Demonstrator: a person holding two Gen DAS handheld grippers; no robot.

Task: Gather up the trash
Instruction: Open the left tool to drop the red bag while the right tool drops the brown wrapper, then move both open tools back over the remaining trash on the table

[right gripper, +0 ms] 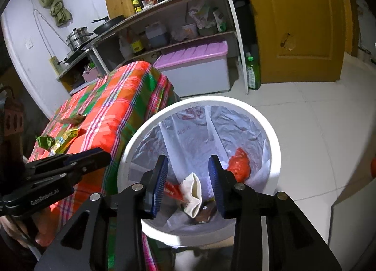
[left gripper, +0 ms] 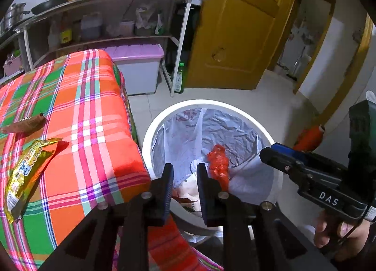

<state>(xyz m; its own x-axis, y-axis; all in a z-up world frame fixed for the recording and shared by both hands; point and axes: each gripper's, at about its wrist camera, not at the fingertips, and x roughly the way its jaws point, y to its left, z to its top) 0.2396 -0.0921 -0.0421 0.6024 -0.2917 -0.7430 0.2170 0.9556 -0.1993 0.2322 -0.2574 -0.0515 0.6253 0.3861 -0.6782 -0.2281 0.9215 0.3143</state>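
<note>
Left wrist view looks down over a round white trash bin [left gripper: 150,134] lined with a thin, crinkled translucent plastic bag [left gripper: 225,127]. A crumpled red wrapper [left gripper: 218,160] lies against the liner's right side, its long axis running from the bin's far wall toward the camera. Beside the bin stands the worktop [left gripper: 94,111], draped in a woven plaid cloth of orange, green and pink. On it lies a glossy yellow snack wrapper [left gripper: 25,172], long axis pointing from the near left edge up toward the right, and beyond it a flat brown wrapper [left gripper: 25,125] lying nearly crosswise.

The left hand-held gripper [left gripper: 185,177] tilts steeply down over the bin's near rim, its ribbed black pads a narrow gap apart with nothing between them. Right wrist view shows the right hand-held gripper [right gripper: 188,170] pitched downward above the bin opening, blue ribbed pads standing wider apart and empty. Below them, in the bin's bottom, a folded cream-white wrapper [right gripper: 193,193] rests roughly upright, with a dark scrap [right gripper: 206,212] beside it. A hand [left gripper: 338,231] wraps the right gripper's handle at the frame's lower right edge.
</note>
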